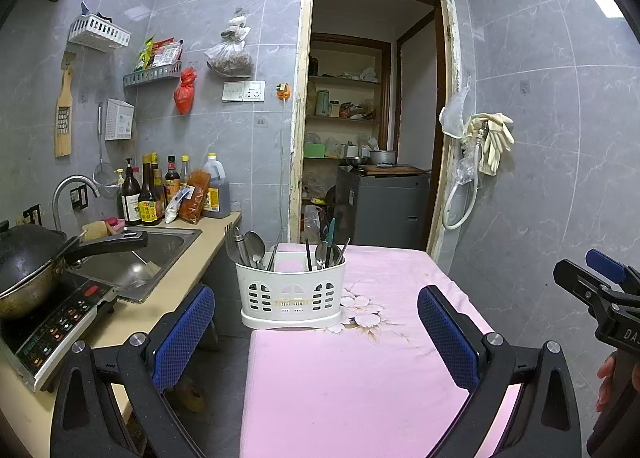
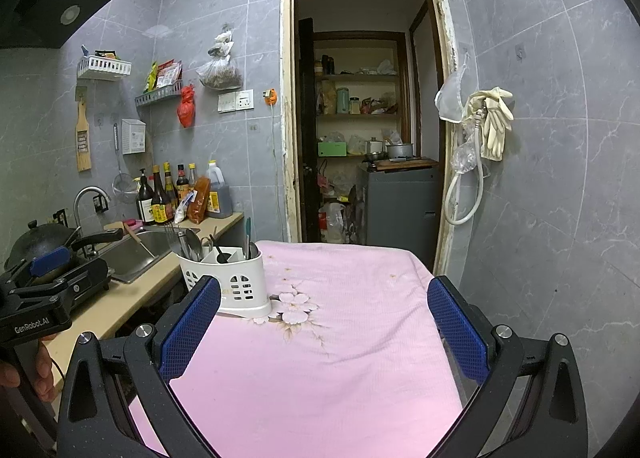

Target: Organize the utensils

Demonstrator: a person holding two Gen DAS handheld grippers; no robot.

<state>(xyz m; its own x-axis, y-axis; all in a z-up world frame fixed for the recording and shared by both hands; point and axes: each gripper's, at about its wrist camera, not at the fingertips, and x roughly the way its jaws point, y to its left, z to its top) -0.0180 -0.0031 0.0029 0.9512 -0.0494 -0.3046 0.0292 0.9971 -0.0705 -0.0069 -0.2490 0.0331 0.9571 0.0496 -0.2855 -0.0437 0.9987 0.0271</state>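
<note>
Both hand-held grippers hover empty above the pink-clothed counter: the left hand-held gripper with fingers spread wide, the right hand-held gripper likewise apart. The white utensil caddy stands upright at the far left edge, with spoons and chopsticks inside.

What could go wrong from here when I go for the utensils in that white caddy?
The white caddy sits close to the near left edge of the pink cloth, so a sideways tug could tip it off. Its spoons and chopsticks stand packed together; lifting one may drag others out. Both the left gripper and right gripper are open and empty, and they could collide reaching in together.
</note>
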